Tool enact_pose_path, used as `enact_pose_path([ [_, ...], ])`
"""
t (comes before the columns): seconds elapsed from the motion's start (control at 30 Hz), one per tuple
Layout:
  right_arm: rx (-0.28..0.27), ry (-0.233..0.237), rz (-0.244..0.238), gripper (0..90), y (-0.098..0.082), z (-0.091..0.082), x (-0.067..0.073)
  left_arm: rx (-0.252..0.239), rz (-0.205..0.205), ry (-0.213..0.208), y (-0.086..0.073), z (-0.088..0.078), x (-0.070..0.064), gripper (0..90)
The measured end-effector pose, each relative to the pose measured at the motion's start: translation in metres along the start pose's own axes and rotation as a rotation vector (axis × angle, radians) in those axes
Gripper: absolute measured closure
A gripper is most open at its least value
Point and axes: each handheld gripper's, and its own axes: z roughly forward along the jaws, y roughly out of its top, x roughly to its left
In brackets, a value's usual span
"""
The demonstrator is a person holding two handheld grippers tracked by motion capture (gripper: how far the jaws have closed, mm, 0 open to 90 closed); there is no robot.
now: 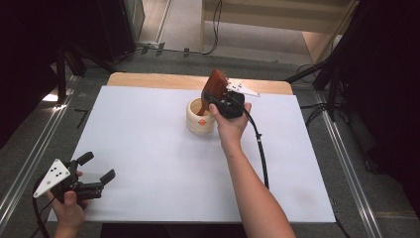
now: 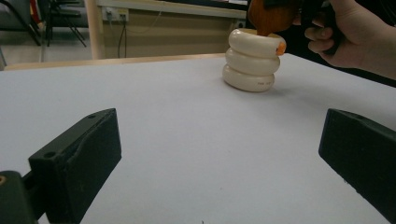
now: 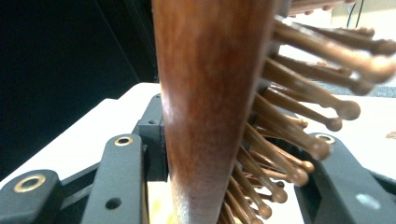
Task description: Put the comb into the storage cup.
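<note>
A brown wooden hairbrush (image 1: 216,84) with round-tipped wooden pins stands nearly upright, its handle end down inside a cream ribbed cup (image 1: 199,121) at the middle of the table. My right gripper (image 1: 210,97) is shut on the brush just above the cup's rim. In the right gripper view the brush (image 3: 210,93) sits clamped between the black jaws, pins pointing right. A small orange piece (image 2: 281,48) shows at the cup's (image 2: 252,63) rim. My left gripper (image 1: 96,168) is held open at the table's near left corner, nothing between its jaws, far from the cup.
A white sheet (image 1: 148,148) covers the table, with a bare wooden strip (image 1: 148,79) along the far edge. The right gripper's cable (image 1: 261,153) trails across the sheet beside the forearm. Dark stands and floor rails flank the table.
</note>
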Motion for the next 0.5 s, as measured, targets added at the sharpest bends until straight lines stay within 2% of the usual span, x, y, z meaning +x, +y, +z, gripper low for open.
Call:
enact_pose_path([
  [0.17,-0.007,0.005,0.015,50.3,-0.0018,0.0001,-0.0014,0.003,0.008,0.000,0.0000,0.0007,-0.0007,0.0],
  [0.27,-0.014,0.013,0.052,50.2,-0.0041,0.0012,-0.0049,0.003,0.008,0.000,0.0000,0.0007,-0.0007,0.0],
  [0.5,-0.014,0.029,0.092,49.8,-0.0074,0.0023,-0.0096,0.006,0.011,0.002,0.0000,0.0009,-0.0009,0.0],
])
